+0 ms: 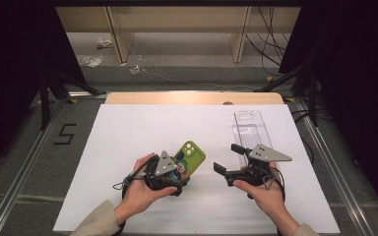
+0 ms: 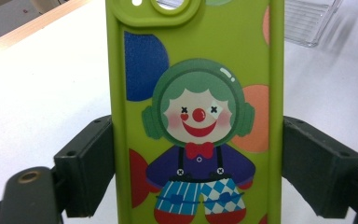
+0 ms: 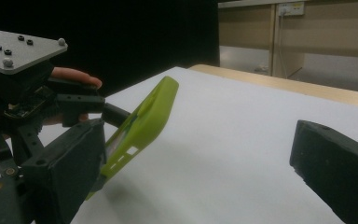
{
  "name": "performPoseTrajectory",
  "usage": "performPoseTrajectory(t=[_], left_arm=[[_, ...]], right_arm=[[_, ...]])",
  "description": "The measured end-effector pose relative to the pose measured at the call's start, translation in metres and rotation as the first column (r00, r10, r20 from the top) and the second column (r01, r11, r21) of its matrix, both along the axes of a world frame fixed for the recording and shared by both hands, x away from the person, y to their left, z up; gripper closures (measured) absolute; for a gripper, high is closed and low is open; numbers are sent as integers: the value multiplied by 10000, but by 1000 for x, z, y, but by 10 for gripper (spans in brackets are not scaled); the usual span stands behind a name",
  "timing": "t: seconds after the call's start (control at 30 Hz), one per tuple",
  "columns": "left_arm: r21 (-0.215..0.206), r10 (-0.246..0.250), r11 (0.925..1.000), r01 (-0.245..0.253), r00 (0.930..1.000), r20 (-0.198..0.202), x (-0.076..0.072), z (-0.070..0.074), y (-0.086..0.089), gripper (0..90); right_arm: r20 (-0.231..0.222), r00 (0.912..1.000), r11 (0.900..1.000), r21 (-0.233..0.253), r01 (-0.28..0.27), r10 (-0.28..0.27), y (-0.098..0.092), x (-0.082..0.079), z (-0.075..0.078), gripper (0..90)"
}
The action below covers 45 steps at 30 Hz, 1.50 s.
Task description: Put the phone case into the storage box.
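The left gripper (image 1: pixel 176 173) clamps the green phone case (image 1: pixel 190 156) by its long edges near the counter's front edge; it looks light, rubbery and bendable, while the right gripper (image 1: pixel 229 158) waits with jaws apart.

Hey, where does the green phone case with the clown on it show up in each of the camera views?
High view: the green phone case sits low and centre-left, held in the left claw.
Left gripper view: it runs up the middle between the two jaws, clown side showing.
Right gripper view: it is left of centre, seen edge-on and tilted.
Shared landmark: the white table sheet.
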<state>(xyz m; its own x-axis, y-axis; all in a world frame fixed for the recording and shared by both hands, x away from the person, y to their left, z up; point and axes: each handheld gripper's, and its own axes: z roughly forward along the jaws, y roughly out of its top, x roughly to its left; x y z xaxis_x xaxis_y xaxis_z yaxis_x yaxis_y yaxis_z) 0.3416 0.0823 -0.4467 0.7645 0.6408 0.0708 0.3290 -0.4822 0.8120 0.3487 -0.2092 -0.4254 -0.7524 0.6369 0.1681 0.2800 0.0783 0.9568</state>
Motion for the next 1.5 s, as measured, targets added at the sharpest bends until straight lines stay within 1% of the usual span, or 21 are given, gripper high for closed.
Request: performPoseTrajectory(t=[0.83, 1.03, 1.2, 1.5], left_arm=[[61, -199, 9998, 199, 9998, 27, -4, 0, -7, 162], [66, -211, 9998, 210, 9998, 30, -4, -1, -8, 162], [64, -226, 9997, 226, 9997, 65, -5, 0, -10, 161], [92, -288, 9995, 287, 9996, 83, -6, -1, -13, 162]], right_arm=[[-68, 9999, 9999, 29, -146, 146, 18, 9, 3, 50], [-111, 9998, 9999, 45, -149, 150, 19, 10, 3, 51], [-149, 9999, 10000, 88, -44, 46, 19, 11, 3, 52], [-207, 9997, 9999, 57, -94, 95, 23, 14, 3, 52]])
